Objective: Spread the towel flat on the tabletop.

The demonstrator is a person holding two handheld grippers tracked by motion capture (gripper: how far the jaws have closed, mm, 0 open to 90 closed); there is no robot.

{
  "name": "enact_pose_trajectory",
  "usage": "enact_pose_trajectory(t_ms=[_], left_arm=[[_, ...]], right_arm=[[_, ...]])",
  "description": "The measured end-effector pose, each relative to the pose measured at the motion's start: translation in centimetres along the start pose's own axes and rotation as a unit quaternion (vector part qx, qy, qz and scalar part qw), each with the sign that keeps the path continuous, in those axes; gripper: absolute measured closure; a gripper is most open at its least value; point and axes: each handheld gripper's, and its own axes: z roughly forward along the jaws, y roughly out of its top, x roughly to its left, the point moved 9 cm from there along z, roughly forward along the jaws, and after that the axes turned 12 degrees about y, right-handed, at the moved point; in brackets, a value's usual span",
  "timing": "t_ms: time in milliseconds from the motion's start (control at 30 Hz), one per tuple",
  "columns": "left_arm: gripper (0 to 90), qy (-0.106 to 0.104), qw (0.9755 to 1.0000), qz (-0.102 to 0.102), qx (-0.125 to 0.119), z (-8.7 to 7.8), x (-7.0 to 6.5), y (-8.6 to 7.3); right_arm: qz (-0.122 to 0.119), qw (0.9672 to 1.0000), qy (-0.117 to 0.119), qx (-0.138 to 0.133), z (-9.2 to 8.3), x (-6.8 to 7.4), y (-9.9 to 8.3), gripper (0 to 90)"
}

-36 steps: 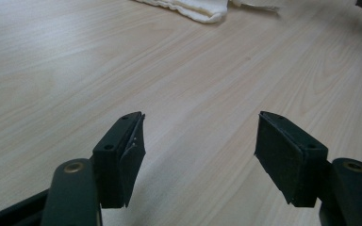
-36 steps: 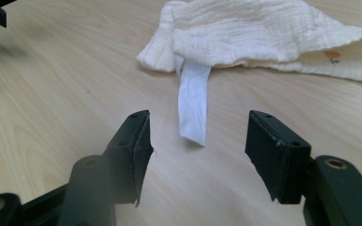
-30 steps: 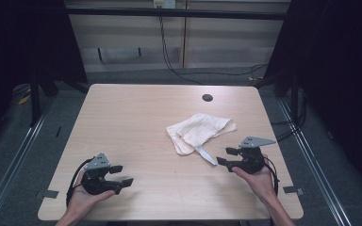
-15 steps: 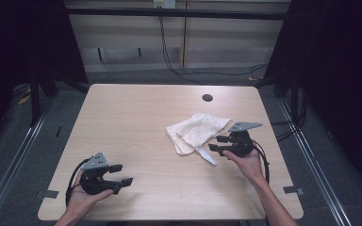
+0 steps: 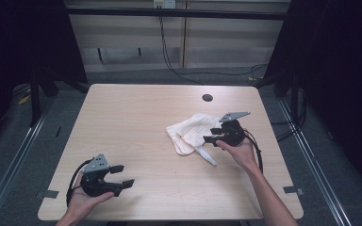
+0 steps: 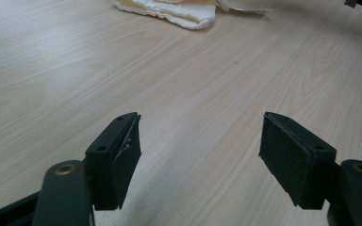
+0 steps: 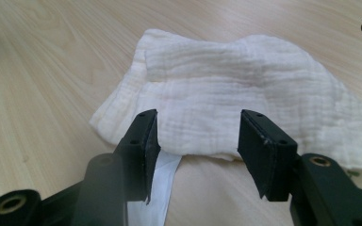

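Observation:
A crumpled cream cloth [image 5: 191, 133] lies right of the table's middle, and a white strip [image 5: 207, 155] trails from it toward the front. My right gripper [image 5: 211, 134] sits at the cloth's right edge. In the right gripper view its jaws [image 7: 195, 122] frame the near edge of the cloth [image 7: 231, 94], with the strip [image 7: 162, 181] under the left jaw. The jaws have just been closing; a wide gap remains and the pads do not press the fabric. My left gripper [image 5: 125, 175] rests open at the front left, with bare wood between its jaws [image 6: 200, 127]. The cloth [image 6: 169, 9] lies far ahead of it.
The light wooden table [image 5: 136, 122] has a round cable hole [image 5: 207, 98] near its far edge, right of centre. Metal rails run along the floor on both sides. Cables hang by the back wall.
My right hand has moved away from the front edge and leftward up to the cloth's right side. Its jaws look narrower. The left hand has stayed put.

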Motion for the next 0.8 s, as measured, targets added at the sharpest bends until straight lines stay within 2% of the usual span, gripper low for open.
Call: enact_pose_trajectory(t_ms=[67, 133, 200, 333, 433, 500, 667, 800], left_arm=[[30.4, 0.000, 1.0000, -0.001, 0.000, 0.0, 0.0, 0.0], [30.5, 0.000, 1.0000, -0.001, 0.004, 0.1, 0.0, -0.1], [30.5, 0.000, 1.0000, -0.002, 0.003, 0.2, 0.1, -0.1], [30.6, 0.003, 1.0000, -0.004, 0.000, 0.1, 0.2, 0.0], [30.5, 0.001, 1.0000, -0.004, 0.001, 0.2, 0.2, -0.1], [31.0, -0.001, 1.0000, -0.004, 0.001, 0.2, 0.1, -0.1], [30.8, -0.006, 1.0000, 0.006, 0.001, 0.1, -0.4, -0.1], [30.5, -0.002, 1.0000, -0.002, 0.000, 0.2, 0.0, -0.1]], right_arm=[[0.003, 1.0000, 0.009, 0.003, 0.3, -0.3, 0.2, 48.7], [0.017, 0.9997, 0.006, 0.014, 0.8, -1.1, 0.0, 48.7], [0.019, 0.9995, 0.007, 0.023, 1.3, -1.7, -0.1, 48.7], [0.018, 0.9995, 0.010, 0.023, 2.1, -2.2, 0.0, 49.2], [0.017, 0.9993, 0.007, 0.034, 2.5, -2.5, 0.0, 49.1], [0.019, 0.9991, 0.001, 0.037, 2.8, -3.0, 0.0, 44.9], [0.026, 0.9985, -0.005, 0.048, 3.7, -4.1, -0.3, 44.9], [0.028, 0.9982, -0.006, 0.052, 4.2, -4.6, -0.4, 45.6]])
